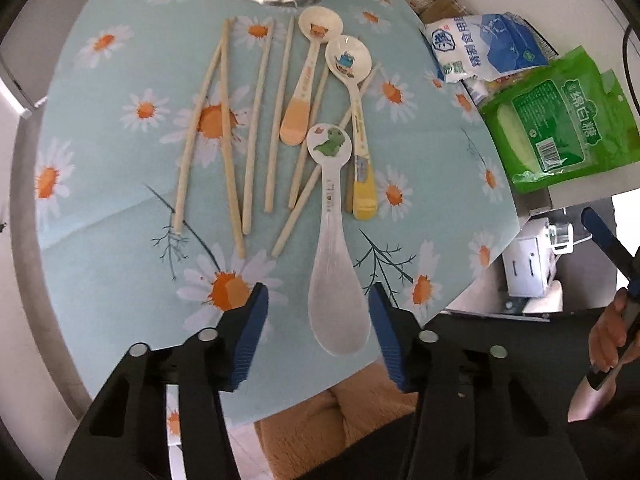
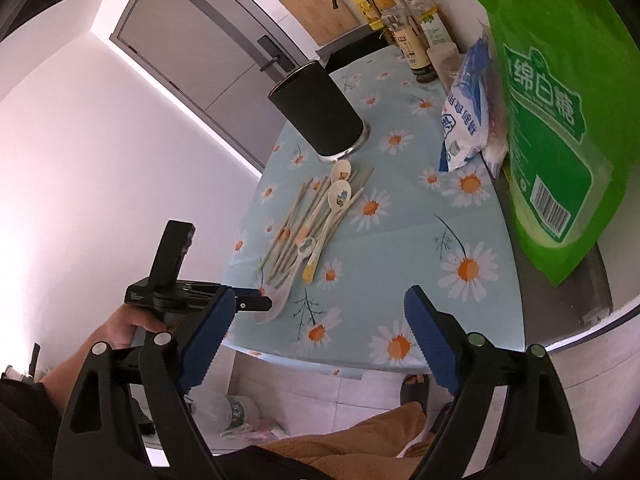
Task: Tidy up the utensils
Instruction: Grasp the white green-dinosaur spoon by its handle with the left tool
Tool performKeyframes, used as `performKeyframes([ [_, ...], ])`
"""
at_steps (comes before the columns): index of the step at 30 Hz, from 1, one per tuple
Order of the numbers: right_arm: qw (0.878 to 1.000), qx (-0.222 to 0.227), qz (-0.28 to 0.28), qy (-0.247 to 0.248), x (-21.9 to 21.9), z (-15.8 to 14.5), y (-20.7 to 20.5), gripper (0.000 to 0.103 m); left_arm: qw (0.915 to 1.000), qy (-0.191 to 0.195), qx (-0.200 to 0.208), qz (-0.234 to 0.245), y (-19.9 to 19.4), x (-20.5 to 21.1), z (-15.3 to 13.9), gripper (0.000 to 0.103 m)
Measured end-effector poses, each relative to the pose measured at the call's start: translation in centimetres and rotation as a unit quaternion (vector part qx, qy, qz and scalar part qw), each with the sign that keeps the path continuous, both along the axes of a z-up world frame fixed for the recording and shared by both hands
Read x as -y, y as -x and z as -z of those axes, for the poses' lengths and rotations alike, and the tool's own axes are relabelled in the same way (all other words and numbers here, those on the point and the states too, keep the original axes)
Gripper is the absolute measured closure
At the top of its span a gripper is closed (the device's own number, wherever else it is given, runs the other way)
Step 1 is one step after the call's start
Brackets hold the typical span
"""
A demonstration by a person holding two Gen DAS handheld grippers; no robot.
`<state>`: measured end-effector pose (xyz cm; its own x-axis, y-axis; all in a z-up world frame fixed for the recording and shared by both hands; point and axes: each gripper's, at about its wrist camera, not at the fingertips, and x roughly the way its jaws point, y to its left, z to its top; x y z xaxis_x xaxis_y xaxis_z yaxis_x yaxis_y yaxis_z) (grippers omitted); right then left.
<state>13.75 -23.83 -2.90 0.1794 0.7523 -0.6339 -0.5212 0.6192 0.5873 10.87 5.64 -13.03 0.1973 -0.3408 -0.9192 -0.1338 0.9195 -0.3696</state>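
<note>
Three spoons lay w/ chopsticks [image 1: 256, 128] on the daisy tablecloth [image 1: 100, 240], near the black holder [image 2: 316, 116]. We held the left gripper [image 1: 318, 304] partly open, pads either side of the white spoon [image 1: 336, 280], not touching. Right gripper [image 2: 320, 320] stood wide, empty, at the table edge.

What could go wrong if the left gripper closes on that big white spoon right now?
1. The white spoon lies flat with its bowl between the left gripper's open jaws; the pads may slip off the smooth bowl.
2. A chopstick lies close beside its handle, so lifting could drag it.
3. The bowl sits near the tablecloth edge; a nudge might push it off.
</note>
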Motion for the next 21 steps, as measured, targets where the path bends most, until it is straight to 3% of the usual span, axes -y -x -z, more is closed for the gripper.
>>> performKeyframes([
  [3,1.000,0.002,0.003,0.008,-0.8,0.0,-0.4,0.017,0.9996,0.013,-0.017,0.016,-0.3,0.0,0.6,0.064],
  [8,1.000,0.001,0.002,0.006,-1.8,0.4,-0.9,0.017,0.9985,0.000,-0.027,0.047,-1.0,0.7,0.7,0.081],
  [12,1.000,-0.005,0.000,0.003,-2.3,0.7,-1.0,0.017,0.9976,-0.008,-0.030,0.061,-1.2,1.1,0.8,0.084],
  [14,1.000,-0.006,-0.001,0.002,-2.3,0.8,-1.0,0.017,0.9977,-0.008,-0.035,0.057,-1.4,0.9,1.0,0.093],
  [21,1.000,-0.018,-0.011,0.010,-2.6,1.7,-1.0,0.017,0.9985,-0.002,-0.035,0.043,-1.5,0.9,1.1,0.097],
])
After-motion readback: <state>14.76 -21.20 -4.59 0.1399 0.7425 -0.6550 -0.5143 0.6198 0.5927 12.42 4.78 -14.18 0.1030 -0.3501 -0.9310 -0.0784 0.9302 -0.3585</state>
